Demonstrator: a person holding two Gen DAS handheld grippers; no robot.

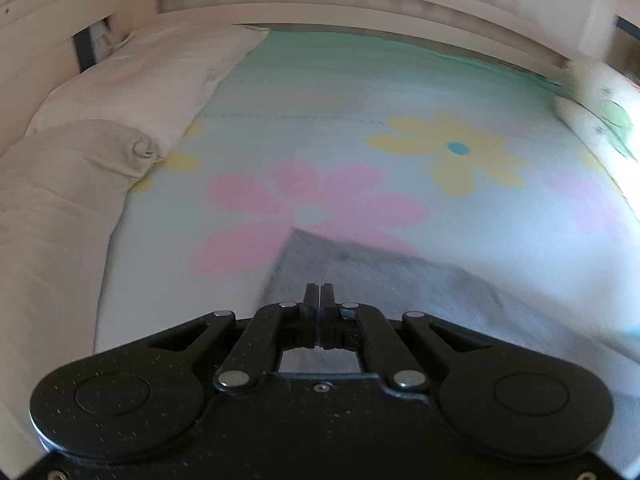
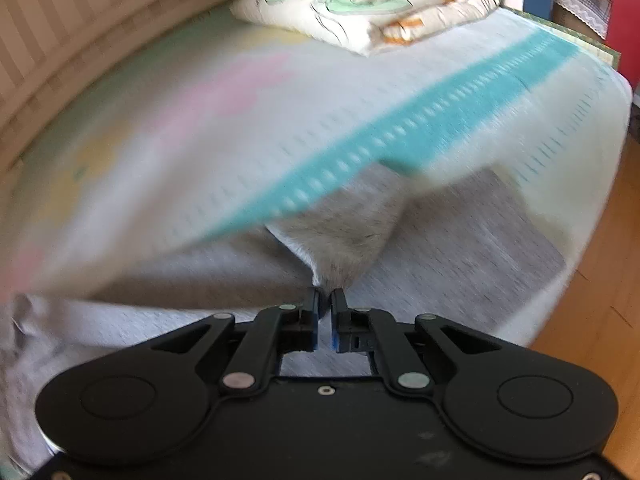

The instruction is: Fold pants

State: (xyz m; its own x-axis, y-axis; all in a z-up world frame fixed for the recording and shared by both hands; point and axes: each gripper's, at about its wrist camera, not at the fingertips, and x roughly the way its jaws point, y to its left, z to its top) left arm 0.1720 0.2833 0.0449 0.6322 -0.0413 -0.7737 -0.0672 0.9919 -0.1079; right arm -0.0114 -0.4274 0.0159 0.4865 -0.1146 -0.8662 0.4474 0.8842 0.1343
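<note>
Grey pants [image 1: 380,276] lie flat on the flowered bed sheet [image 1: 320,128]; a corner of the fabric points away from me in the left wrist view. My left gripper [image 1: 319,288] is shut, its tips over the grey fabric; whether it pinches cloth I cannot tell. In the right wrist view the grey pants [image 2: 460,248] spread across the bed, and my right gripper [image 2: 325,294] is shut on a raised peak of the fabric [image 2: 340,252], lifting it. The view is motion-blurred.
A white pillow and rumpled white bedding [image 1: 100,120] lie at the left. A folded patterned quilt [image 2: 360,0] sits at the far end of the bed. A wooden bed rail [image 1: 320,0] runs behind. The bed edge and wooden floor [image 2: 600,280] are at the right.
</note>
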